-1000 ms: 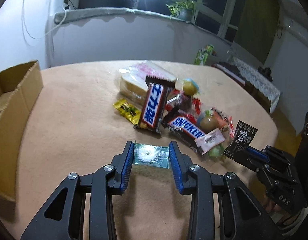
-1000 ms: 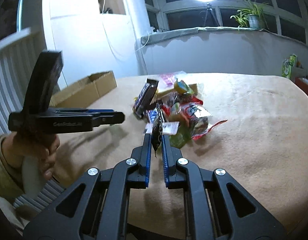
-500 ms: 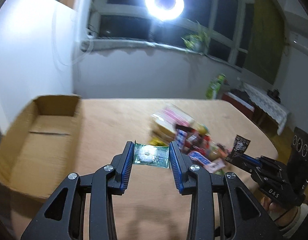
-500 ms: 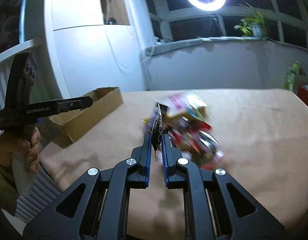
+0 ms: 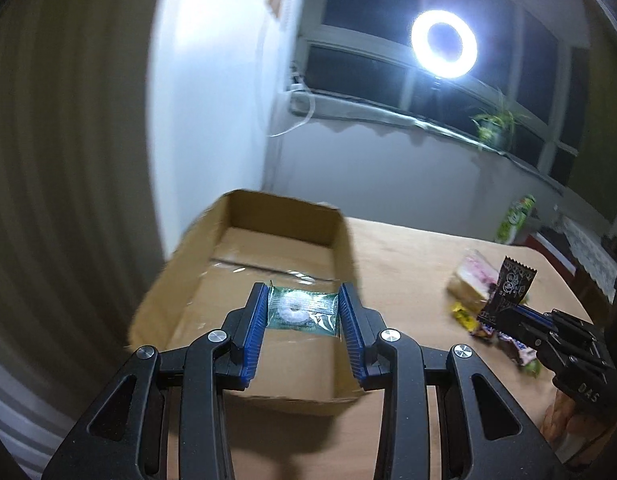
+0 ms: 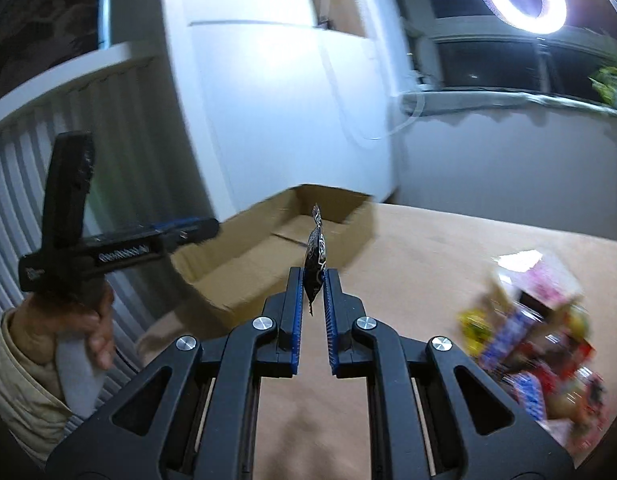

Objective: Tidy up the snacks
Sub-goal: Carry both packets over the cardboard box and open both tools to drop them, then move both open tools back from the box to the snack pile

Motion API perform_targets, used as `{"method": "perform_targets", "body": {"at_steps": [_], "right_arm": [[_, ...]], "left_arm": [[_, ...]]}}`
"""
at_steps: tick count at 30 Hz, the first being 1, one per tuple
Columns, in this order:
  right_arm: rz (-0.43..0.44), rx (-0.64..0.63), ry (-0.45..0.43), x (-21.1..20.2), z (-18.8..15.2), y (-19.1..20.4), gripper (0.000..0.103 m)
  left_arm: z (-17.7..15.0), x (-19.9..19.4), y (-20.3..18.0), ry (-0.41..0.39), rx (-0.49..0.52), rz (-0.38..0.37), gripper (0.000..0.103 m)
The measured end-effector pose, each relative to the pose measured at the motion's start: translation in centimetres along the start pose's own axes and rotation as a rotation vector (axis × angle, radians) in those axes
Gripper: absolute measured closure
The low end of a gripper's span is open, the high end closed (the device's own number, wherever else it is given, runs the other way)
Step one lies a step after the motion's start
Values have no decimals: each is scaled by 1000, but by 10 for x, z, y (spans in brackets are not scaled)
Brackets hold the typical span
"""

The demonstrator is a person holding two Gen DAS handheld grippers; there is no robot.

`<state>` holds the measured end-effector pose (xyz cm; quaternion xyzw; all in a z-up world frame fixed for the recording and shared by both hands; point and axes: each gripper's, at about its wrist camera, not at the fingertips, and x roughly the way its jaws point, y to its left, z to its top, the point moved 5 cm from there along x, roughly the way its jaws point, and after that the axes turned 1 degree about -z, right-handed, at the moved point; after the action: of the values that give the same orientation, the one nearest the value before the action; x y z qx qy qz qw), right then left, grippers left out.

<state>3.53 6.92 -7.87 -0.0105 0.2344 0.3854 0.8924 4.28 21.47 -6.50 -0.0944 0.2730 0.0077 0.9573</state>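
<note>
My left gripper [image 5: 302,312] is shut on a green candy packet [image 5: 300,311] with a white ring sweet inside, held in the air over the open cardboard box [image 5: 228,280]. My right gripper [image 6: 313,280] is shut on a small black snack packet [image 6: 315,264], held upright above the table just right of the box [image 6: 236,272]. In the left wrist view the right gripper [image 5: 504,312] and its black packet [image 5: 510,288] show at the right. The snack pile [image 6: 540,336] lies blurred on the table at the right and also shows in the left wrist view [image 5: 476,292].
The box stands at the table's left edge beside a white wall [image 5: 212,112]. The tan tabletop [image 6: 448,256] stretches right of it. A ring light [image 5: 444,44] and a potted plant [image 5: 494,128] are by the window. The left gripper's handle and hand [image 6: 80,288] are at left.
Both grippers swung left, away from the snack pile, toward the box, each still holding its packet. The left gripper's candy packet is now over the box interior.
</note>
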Motion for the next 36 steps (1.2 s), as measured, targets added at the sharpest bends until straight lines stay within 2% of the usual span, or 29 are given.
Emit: {"method": "perform_targets", "body": {"at_steps": [5, 9, 11, 13, 14, 15, 16, 17, 24, 31, 33, 36], "right_arm": [[48, -50, 31, 41, 16, 35, 93], [65, -63, 47, 65, 19, 47, 93], [62, -78, 86, 81, 15, 50, 93], [32, -101, 109, 92, 10, 50, 92], [16, -106, 104, 91, 9, 49, 88], [9, -108, 100, 90, 7, 48, 77], [5, -108, 96, 88, 5, 47, 70], [3, -106, 95, 87, 2, 45, 57], [-37, -135, 75, 65, -5, 45, 56], [-94, -166, 41, 31, -16, 39, 54], [-106, -160, 32, 21, -19, 33, 48], [-126, -143, 24, 7, -24, 22, 46]], "left_arm": [[-4, 4, 26, 7, -51, 11, 69], [-3, 9, 40, 13, -68, 12, 69], [-4, 11, 44, 19, -73, 11, 68], [-6, 14, 49, 31, -80, 18, 63], [-6, 15, 50, 33, -83, 25, 53], [-6, 16, 50, 31, -88, 33, 41], [-8, 14, 51, 23, -94, 36, 37], [-9, 12, 53, 20, -97, 37, 33], [-11, 8, 53, 15, -108, 27, 33], [-9, 0, 34, 11, -83, 11, 33], [-9, -1, 26, 15, -69, 3, 33], [-10, -1, 9, 22, -43, -13, 33]]}}
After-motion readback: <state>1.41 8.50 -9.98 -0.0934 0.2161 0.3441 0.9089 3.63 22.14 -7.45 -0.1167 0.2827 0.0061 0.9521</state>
